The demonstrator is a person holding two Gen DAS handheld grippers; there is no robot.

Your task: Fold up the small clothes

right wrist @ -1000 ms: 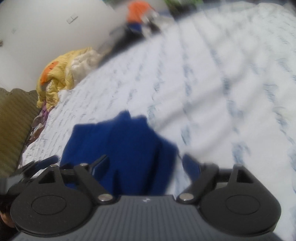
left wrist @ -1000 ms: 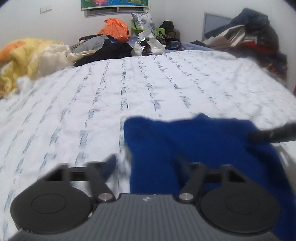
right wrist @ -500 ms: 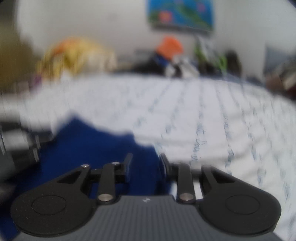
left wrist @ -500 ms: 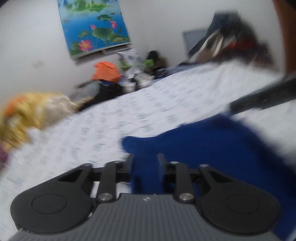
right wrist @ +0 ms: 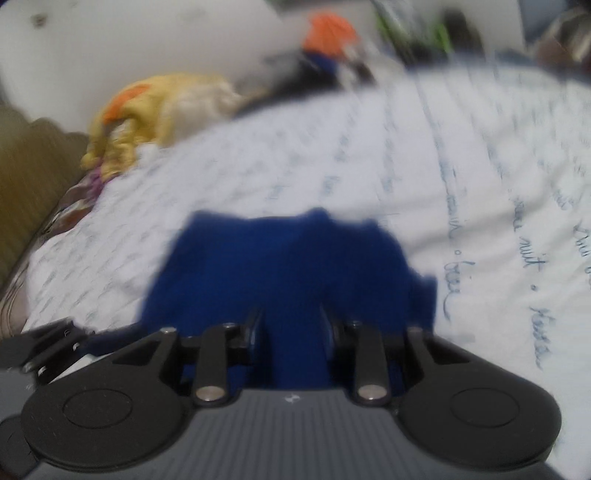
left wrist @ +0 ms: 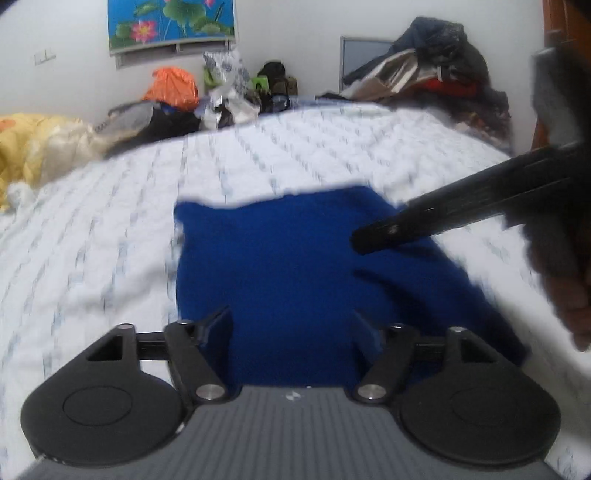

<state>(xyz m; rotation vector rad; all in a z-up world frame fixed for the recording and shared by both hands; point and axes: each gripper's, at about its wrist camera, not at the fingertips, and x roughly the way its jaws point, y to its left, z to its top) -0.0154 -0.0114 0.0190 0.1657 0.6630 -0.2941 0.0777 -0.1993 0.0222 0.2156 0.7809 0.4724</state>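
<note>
A blue cloth (left wrist: 295, 266) lies on the white bed sheet (left wrist: 110, 240) as a roughly square shape. My left gripper (left wrist: 291, 315) hovers over its near edge; its jaws are opening and stand wide, with cloth below them but not pinched. In the right wrist view the blue cloth (right wrist: 280, 258) fills the narrow gap of my right gripper (right wrist: 290, 321), whose jaws are starting to open while the pads still seem to rest on it. One right finger (left wrist: 424, 218) reaches in over the cloth's right part, held by a hand (left wrist: 569, 302).
A yellow quilt (left wrist: 40, 144) lies at the bed's far left. An orange bag (left wrist: 173, 86) and clutter line the far edge under a lotus poster (left wrist: 170, 22). Piled clothes (left wrist: 432, 74) sit at the far right. A brown padded panel (right wrist: 22, 177) stands to the left.
The left jaws went from narrow on the blue cloth's edge to wide apart. The right jaws closed from wide to narrow on the cloth. The cloth now lies squarer.
</note>
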